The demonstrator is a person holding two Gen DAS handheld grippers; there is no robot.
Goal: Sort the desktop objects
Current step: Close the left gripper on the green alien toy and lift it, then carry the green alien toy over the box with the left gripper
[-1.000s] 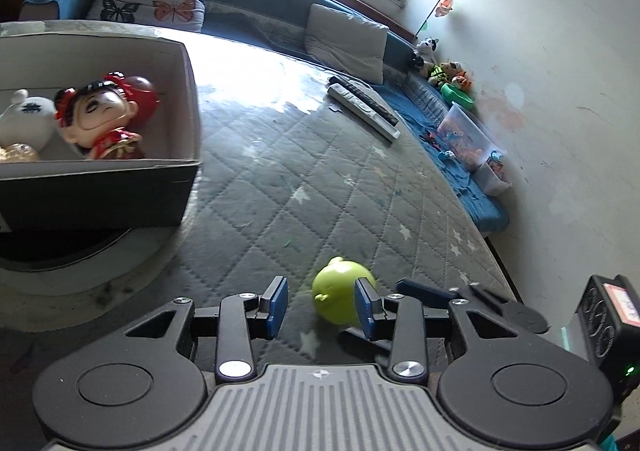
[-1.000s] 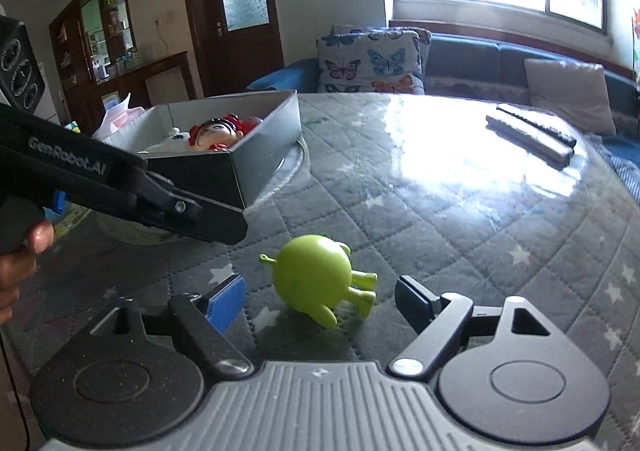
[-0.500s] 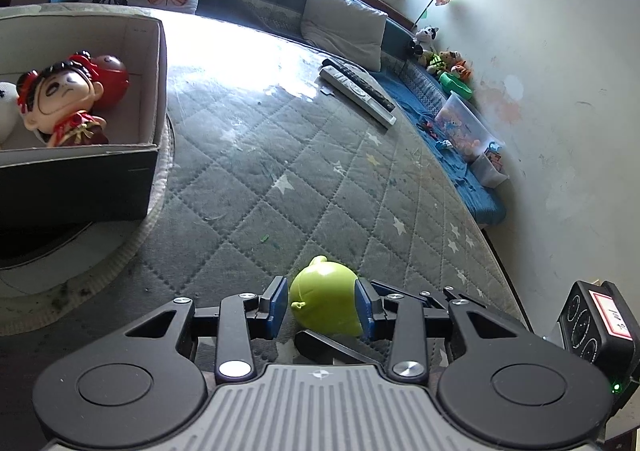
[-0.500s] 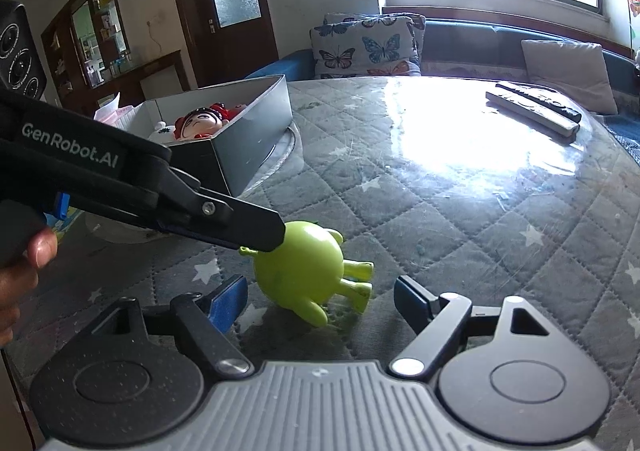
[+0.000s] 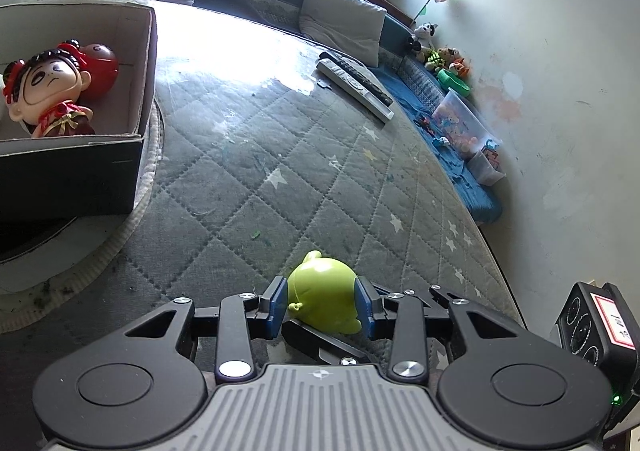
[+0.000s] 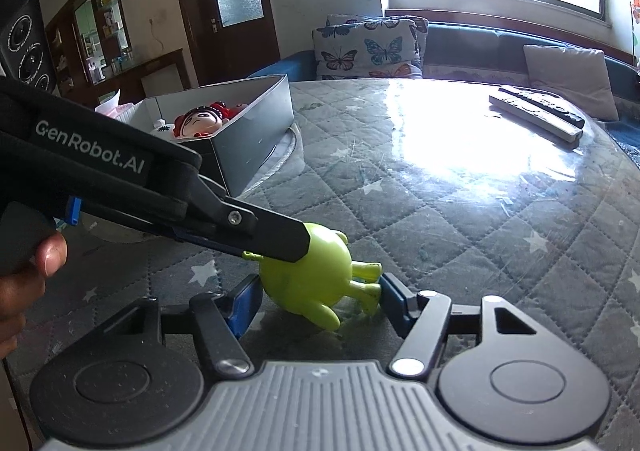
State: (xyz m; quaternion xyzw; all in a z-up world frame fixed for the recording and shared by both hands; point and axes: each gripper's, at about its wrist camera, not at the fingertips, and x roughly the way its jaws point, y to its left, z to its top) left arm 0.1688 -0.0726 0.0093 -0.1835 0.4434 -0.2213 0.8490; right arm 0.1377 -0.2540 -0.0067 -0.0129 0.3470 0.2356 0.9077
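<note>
Fingers (image 6: 244, 301) of the right gripper (image 6: 316, 301) are closing around, the left gripper (image 5: 322, 307) bracketing, the green toy (image 6: 310, 271) on the quilted table (image 6: 460, 211); seemingly light, hard, slippery, best pinched across its round body.

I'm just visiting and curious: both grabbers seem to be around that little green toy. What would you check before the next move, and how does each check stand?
1. Green toy between the right gripper jaws: ok, and they are closing.
2. Right pads pressing the toy: cannot tell; they look close on both sides.
3. Left gripper jaws straddle the same toy: ok, but whether they touch it cannot tell.
4. Two grippers crowd one toy: not ok, one should probably back off.
5. Box has room beside the doll: ok.
6. Mat between toy and box bare: ok.
</note>
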